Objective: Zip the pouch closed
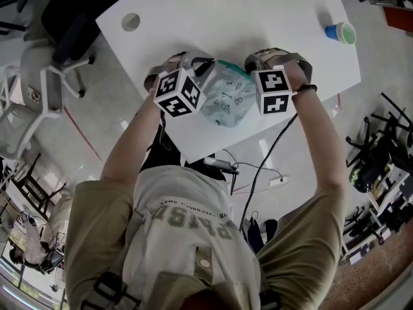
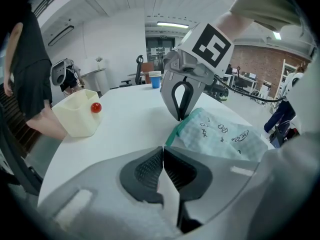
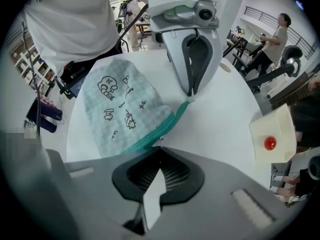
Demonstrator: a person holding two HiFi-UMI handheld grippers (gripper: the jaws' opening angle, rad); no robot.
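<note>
A pale green checked pouch (image 1: 226, 97) with small black drawings lies on the white table (image 1: 193, 18) between my two grippers. Its dark green zipper (image 3: 152, 136) runs along the far edge. My left gripper (image 2: 162, 151) is shut on the zipper's end tab (image 3: 189, 102), at the pouch's left end. My right gripper (image 3: 160, 151) points down at the other end and is shut on the small metal zipper pull (image 3: 161, 140). In the head view the marker cubes (image 1: 179, 92) (image 1: 272, 90) hide both sets of jaws.
A cream box (image 2: 80, 116) with a red ball (image 2: 95, 107) stands at the table's far edge. A blue cup (image 1: 335, 31) sits at the far right corner. The table has a round hole (image 1: 131, 22). The near table edge lies close behind the pouch. Chairs stand at left.
</note>
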